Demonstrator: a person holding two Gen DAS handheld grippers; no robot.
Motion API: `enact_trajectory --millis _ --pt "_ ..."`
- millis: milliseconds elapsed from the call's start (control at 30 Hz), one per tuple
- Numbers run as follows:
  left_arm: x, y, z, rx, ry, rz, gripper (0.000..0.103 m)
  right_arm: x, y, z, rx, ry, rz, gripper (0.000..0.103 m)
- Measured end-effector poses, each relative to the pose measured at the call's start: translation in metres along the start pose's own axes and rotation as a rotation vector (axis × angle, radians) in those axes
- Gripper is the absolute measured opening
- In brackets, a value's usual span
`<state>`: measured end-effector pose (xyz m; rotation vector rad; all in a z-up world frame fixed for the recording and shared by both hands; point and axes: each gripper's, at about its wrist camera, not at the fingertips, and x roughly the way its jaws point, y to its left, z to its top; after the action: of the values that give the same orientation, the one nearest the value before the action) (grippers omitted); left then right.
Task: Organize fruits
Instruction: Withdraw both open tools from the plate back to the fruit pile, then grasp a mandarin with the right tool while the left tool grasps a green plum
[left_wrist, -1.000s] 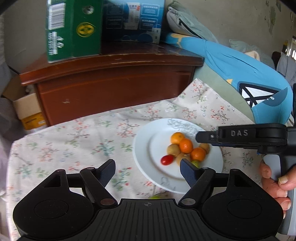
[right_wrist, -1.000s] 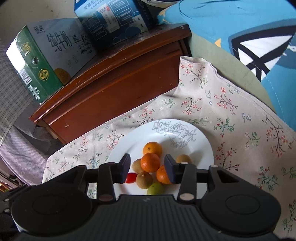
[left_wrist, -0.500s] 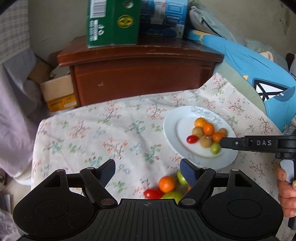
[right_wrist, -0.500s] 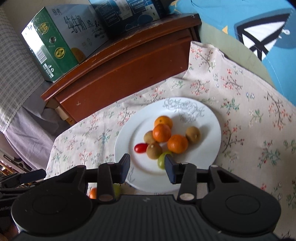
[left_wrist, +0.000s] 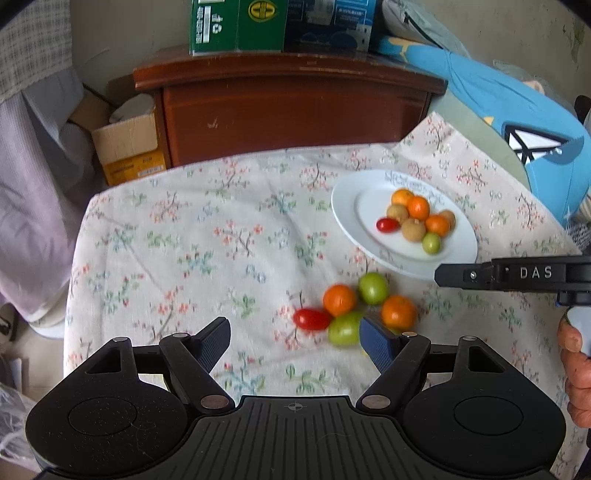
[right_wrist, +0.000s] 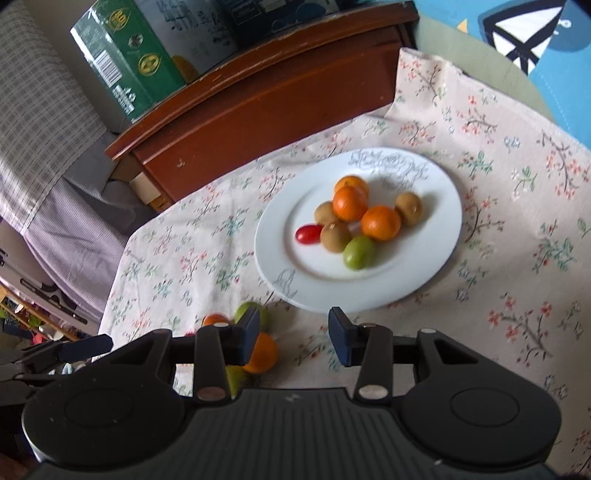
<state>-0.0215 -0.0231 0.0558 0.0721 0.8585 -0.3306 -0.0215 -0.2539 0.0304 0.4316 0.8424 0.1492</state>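
Fruits split into two groups on the floral-cloth tabletop: a white round ceramic plate right of centre in the left view carries several, and a loose cluster of small oranges, green fruits and a red cherry tomato lies just below it. The left tool stands wide apart and empty over that cluster; the right tool, narrower but also empty, hangs beside the plate's near rim. A good pick probably takes an outer fruit, such as the orange, so its neighbours do not roll.
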Motion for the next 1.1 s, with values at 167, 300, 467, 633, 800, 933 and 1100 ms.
enact_trajectory --millis 167,300,467,633,800,933,1100 --pt "0.004 -0.006 -0.015 0.016 0.032 -0.004 0.078 0.008 0.01 -0.009 -0.033 0.042 0.029 0.043" --pt "0.008 -0.01 -0.022 0.029 0.054 -0.013 0.078 0.017 0.016 -0.014 -0.053 0.066 0.054 0.043" --pt "0.013 -0.013 -0.026 0.02 0.063 -0.033 0.078 0.026 0.022 -0.017 -0.077 0.082 0.053 0.043" --pt "0.015 -0.021 -0.028 0.031 0.058 -0.057 0.078 0.034 0.023 -0.018 -0.086 0.082 0.035 0.043" --pt "0.019 -0.034 -0.03 0.048 0.043 -0.101 0.077 0.041 0.024 -0.02 -0.103 0.087 0.027 0.032" --pt "0.025 -0.043 -0.031 0.051 0.029 -0.125 0.075 0.039 0.023 -0.019 -0.097 0.088 0.027 0.031" --pt "0.031 -0.052 -0.031 0.022 0.016 -0.136 0.072 0.025 0.015 -0.015 -0.072 0.062 0.02 0.031"
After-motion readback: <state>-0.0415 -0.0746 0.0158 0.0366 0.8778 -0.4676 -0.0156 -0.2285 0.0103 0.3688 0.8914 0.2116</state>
